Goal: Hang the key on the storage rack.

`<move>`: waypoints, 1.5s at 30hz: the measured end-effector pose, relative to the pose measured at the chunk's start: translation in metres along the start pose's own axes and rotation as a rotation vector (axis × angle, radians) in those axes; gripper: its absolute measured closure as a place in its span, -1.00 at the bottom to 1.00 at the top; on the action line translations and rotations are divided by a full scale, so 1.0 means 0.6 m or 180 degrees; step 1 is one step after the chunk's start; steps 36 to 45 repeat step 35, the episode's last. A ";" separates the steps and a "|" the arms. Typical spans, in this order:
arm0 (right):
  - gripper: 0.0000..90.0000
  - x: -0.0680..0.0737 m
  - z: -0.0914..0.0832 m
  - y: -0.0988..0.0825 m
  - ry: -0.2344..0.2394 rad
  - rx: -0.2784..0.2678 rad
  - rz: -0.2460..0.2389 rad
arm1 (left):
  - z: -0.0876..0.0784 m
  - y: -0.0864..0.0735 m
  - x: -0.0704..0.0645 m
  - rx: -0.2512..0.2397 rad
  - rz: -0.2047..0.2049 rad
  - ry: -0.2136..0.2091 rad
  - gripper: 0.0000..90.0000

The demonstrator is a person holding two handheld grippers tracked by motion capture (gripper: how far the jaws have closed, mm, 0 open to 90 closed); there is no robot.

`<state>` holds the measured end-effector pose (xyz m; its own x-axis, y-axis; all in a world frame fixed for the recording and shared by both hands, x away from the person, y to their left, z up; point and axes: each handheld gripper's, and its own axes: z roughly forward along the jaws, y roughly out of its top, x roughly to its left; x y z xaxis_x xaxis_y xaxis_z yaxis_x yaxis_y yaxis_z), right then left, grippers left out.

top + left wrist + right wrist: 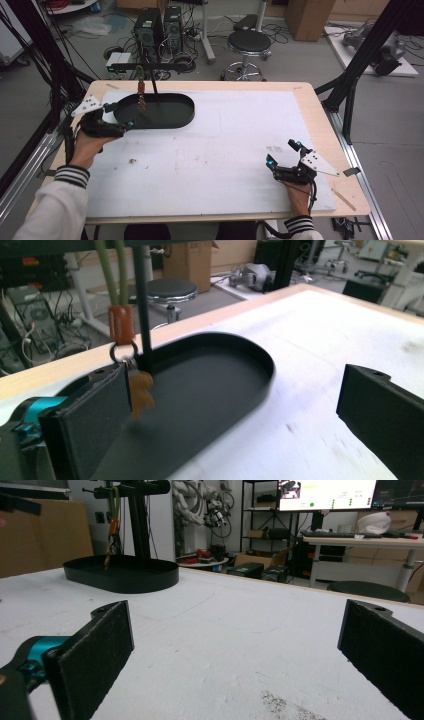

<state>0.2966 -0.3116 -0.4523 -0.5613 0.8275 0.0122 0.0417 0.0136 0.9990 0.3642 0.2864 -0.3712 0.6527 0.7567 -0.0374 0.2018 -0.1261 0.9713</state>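
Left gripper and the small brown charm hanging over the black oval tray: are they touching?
Cannot tell. In the left gripper view the brown charm overlaps one jaw's edge; the left gripper stands open, nothing between its jaws.

Light wood table (320,107) w/ a white sheet (225,145) over most of it, black oval plastic tray (172,117) at far left.

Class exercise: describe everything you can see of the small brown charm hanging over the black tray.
The brown charm is small, flat and figure-shaped, perhaps wood or leather. It hangs upright from a metal ring under an orange sleeve on a green cord, beside the stand's black post, above the black tray. The left gripper stands open beside it; contact is unclear.
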 end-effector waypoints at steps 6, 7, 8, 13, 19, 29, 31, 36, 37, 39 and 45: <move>-0.99 0.000 -0.001 0.000 0.0006 0.0013 0.0027 | -0.060 -0.049 -0.031 -0.0325 -0.0041 0.0103 -0.96; -0.99 0.000 0.000 0.000 0.0015 0.0007 0.0016 | -0.068 -0.056 -0.033 -0.0363 -0.0066 0.0103 -0.96; -0.99 0.000 -0.001 0.000 0.0010 0.0011 0.0023 | -0.074 -0.064 -0.036 -0.0408 -0.0090 0.0113 -0.96; -0.99 0.000 0.000 0.000 0.0015 -0.0003 -0.0005 | -0.090 -0.104 -0.050 -0.0374 -0.0141 0.0096 -0.96; -0.99 0.000 0.000 0.000 0.0014 -0.0002 0.0006 | -0.098 -0.141 -0.072 -0.0534 -0.0100 0.0066 -0.96; -0.99 0.000 0.000 0.000 0.0008 0.0004 -0.0005 | -0.101 -0.167 -0.085 -0.0659 -0.0080 0.0257 -0.96; -0.99 0.002 0.000 0.000 0.0005 0.0028 0.0027 | -0.101 -0.168 -0.087 -0.0665 -0.0053 0.0296 -0.96; -0.99 0.001 0.001 0.000 0.0024 0.0061 0.0017 | -0.102 -0.168 -0.091 -0.0684 -0.0009 0.0352 -0.96; -0.99 0.001 0.001 0.000 0.0024 0.0061 0.0017 | -0.102 -0.168 -0.091 -0.0684 -0.0009 0.0352 -0.96; -0.99 0.001 0.001 0.000 0.0024 0.0061 0.0017 | -0.102 -0.168 -0.091 -0.0684 -0.0009 0.0352 -0.96; -0.99 0.001 0.001 0.000 0.0024 0.0061 0.0017 | -0.102 -0.168 -0.091 -0.0684 -0.0009 0.0352 -0.96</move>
